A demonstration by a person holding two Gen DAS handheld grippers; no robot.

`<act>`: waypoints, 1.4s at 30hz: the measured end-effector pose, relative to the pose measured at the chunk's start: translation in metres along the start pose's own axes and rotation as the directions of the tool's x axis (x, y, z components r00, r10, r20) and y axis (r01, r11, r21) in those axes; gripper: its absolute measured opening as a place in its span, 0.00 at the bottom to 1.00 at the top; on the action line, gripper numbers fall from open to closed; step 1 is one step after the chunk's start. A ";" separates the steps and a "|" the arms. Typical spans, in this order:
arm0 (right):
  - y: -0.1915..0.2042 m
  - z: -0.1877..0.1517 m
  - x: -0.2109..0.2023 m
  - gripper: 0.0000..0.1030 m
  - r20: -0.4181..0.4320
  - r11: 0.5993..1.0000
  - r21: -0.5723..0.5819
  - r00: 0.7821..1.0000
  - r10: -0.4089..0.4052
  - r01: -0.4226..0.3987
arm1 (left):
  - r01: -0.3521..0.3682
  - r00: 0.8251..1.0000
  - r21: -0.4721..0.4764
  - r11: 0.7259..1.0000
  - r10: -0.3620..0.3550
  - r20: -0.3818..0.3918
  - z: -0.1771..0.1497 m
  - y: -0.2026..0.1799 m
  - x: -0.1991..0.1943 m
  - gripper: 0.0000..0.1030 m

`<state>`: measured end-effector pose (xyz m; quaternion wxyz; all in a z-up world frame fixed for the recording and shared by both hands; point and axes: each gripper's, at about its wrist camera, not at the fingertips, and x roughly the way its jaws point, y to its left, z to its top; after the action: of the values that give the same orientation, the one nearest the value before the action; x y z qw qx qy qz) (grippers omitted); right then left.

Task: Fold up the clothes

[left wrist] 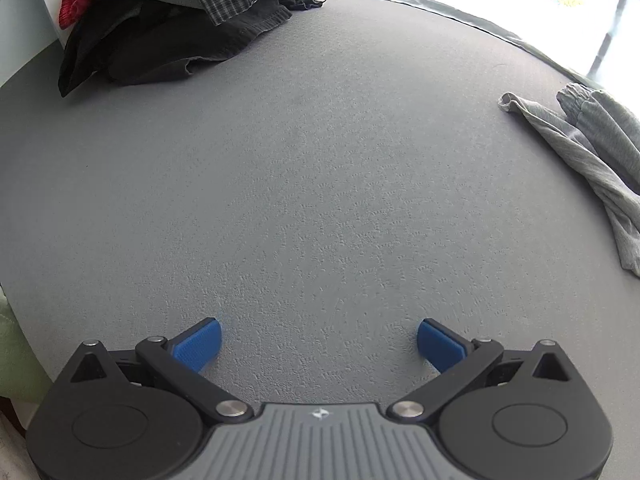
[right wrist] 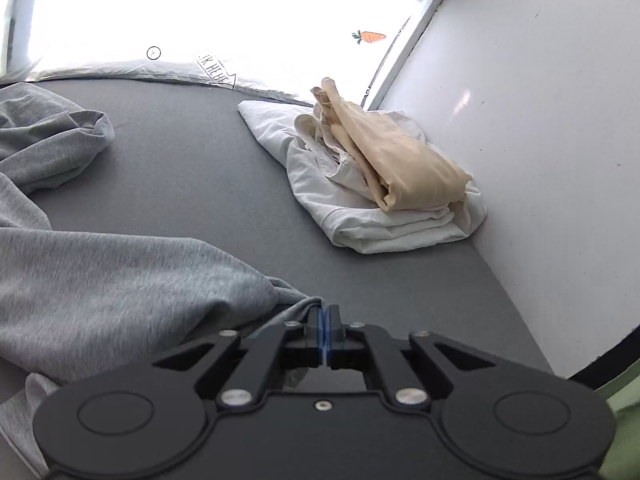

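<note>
The grey garment (right wrist: 120, 280) lies sprawled on the grey table (right wrist: 192, 160), and a gathered corner of it runs straight into the right gripper (right wrist: 325, 316), whose jaws are pinched tight on that fabric. From the pinch the cloth trails off to the gripper's left, so its long run points toward the other hand. The left gripper (left wrist: 319, 344) hangs over bare table with jaws spread wide, nothing between them; the garment's far end (left wrist: 580, 152) sits well off to its right. Folded white and beige pieces (right wrist: 380, 176) rest in the far corner by the wall (right wrist: 540, 120); an unsorted heap (left wrist: 168, 24) waits at the opposite corner.
</note>
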<state>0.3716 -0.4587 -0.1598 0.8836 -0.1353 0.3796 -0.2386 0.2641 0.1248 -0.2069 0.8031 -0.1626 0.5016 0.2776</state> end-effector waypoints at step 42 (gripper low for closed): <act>0.066 0.092 0.106 0.00 -0.113 0.806 0.495 0.895 0.431 -0.325 | 0.499 0.858 -0.158 0.852 -0.511 -0.048 0.185 -0.242 0.057 0.18</act>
<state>0.5238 -0.4525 -0.1896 0.8719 0.1855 0.4262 -0.1538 0.5635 0.0492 -0.1797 0.8114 -0.3564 0.4556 0.0837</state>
